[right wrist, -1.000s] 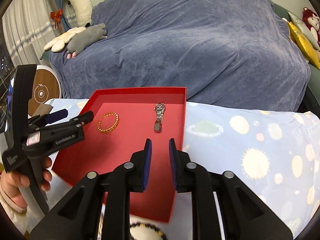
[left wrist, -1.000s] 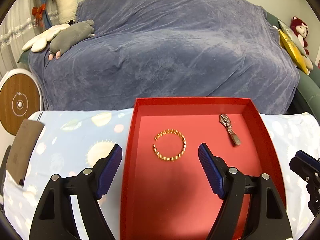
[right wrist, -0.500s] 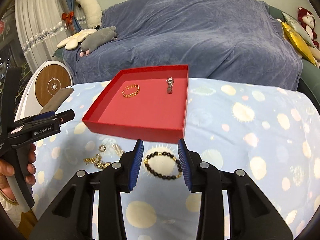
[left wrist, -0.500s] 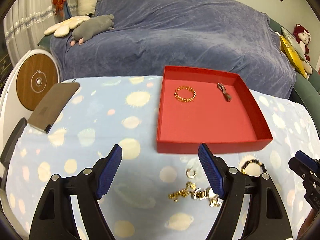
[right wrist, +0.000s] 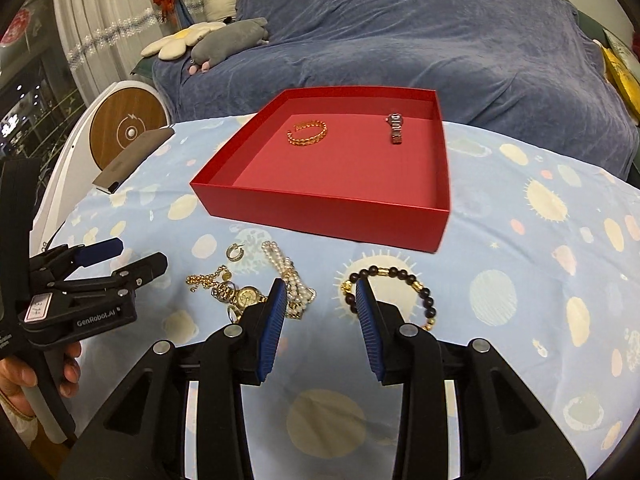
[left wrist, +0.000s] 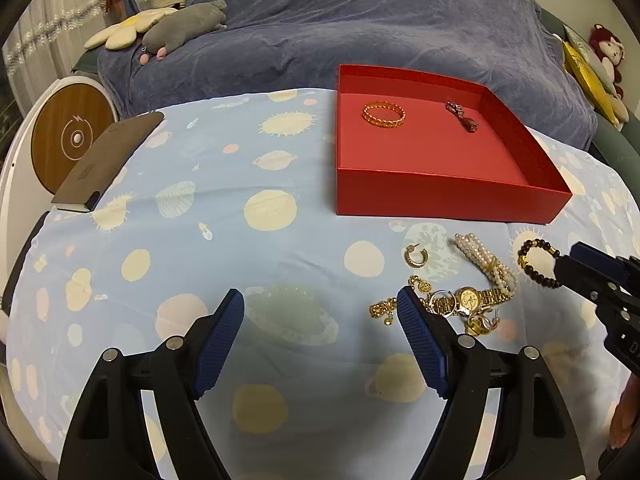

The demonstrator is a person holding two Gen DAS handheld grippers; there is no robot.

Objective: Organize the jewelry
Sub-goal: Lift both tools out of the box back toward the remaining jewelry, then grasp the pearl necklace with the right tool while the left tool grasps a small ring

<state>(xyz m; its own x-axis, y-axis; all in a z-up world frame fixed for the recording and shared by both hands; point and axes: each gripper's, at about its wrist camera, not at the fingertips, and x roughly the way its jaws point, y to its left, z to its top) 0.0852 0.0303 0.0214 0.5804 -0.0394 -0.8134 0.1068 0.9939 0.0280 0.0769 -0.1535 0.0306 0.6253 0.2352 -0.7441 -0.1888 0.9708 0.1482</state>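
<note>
A red tray (left wrist: 440, 194) (right wrist: 320, 210) on the blue planet-print cloth holds a gold bangle (left wrist: 383, 114) (right wrist: 307, 133) and a silver watch (left wrist: 462, 117) (right wrist: 396, 128). In front of it lie loose pieces: a dark bead bracelet (right wrist: 390, 286) (left wrist: 536, 260), a pearl bracelet (left wrist: 486, 262) (right wrist: 286, 268), a gold watch (left wrist: 470, 298) (right wrist: 246, 296), a gold chain (right wrist: 206, 278) and a hoop earring (left wrist: 416, 255) (right wrist: 236, 252). My left gripper (left wrist: 320, 322) stands wide open over bare cloth, left of the pile. My right gripper (right wrist: 322, 304) is open, empty, just before the bead bracelet.
A grey phone-like slab (left wrist: 106, 160) lies at the cloth's left edge beside a round wooden-faced device (left wrist: 72, 140). Behind the table a bed under a blue cover (left wrist: 360, 28) carries plush toys (left wrist: 184, 26). A hand (right wrist: 24, 376) holds the left gripper's handle.
Both grippers have drawn back from over the red tray toward the near side of the cloth, so the loose jewelry pile has come into view. The right jaws have spread wider.
</note>
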